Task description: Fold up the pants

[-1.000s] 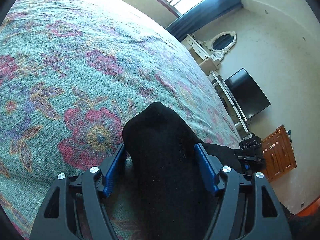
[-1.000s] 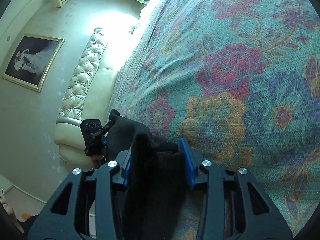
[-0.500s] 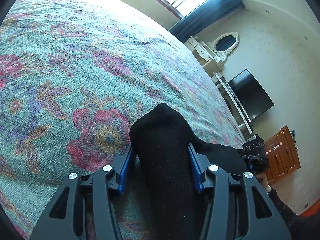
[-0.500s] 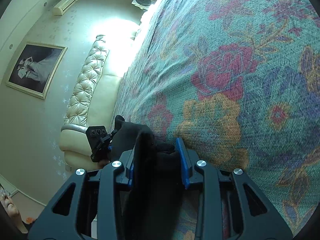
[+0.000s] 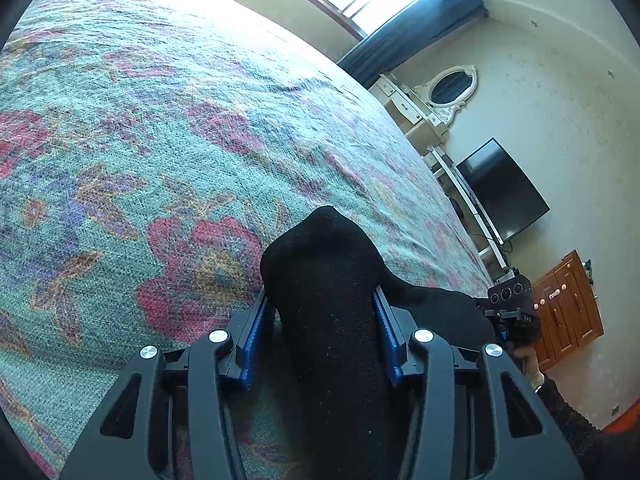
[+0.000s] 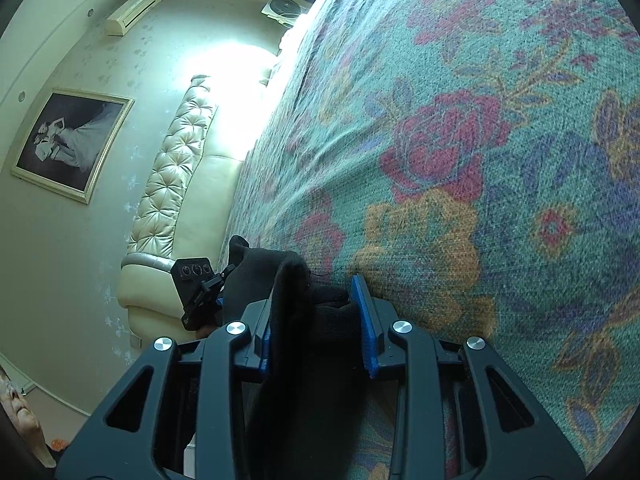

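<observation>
The black pants (image 5: 328, 280) lie bunched over a floral bedspread (image 5: 160, 140). My left gripper (image 5: 325, 304) is shut on a thick fold of the black cloth, which bulges out past the blue pads. My right gripper (image 6: 316, 312) is shut on another bunch of the pants (image 6: 296, 300). The cloth stretches between the two grippers. The right gripper (image 5: 510, 304) shows at the right of the left wrist view, and the left gripper (image 6: 196, 292) shows at the left of the right wrist view. The rest of the pants is hidden below the grippers.
The bedspread (image 6: 460, 140) fills most of both views. A tufted cream headboard (image 6: 172, 184) stands at one end. A TV (image 5: 502, 190), a white dresser with an oval mirror (image 5: 450, 92) and a wooden cabinet (image 5: 568, 308) stand along the wall past the other side.
Both grippers' jaws have closed in on the black cloth, the left one most. Both have shifted slightly over the bed.
</observation>
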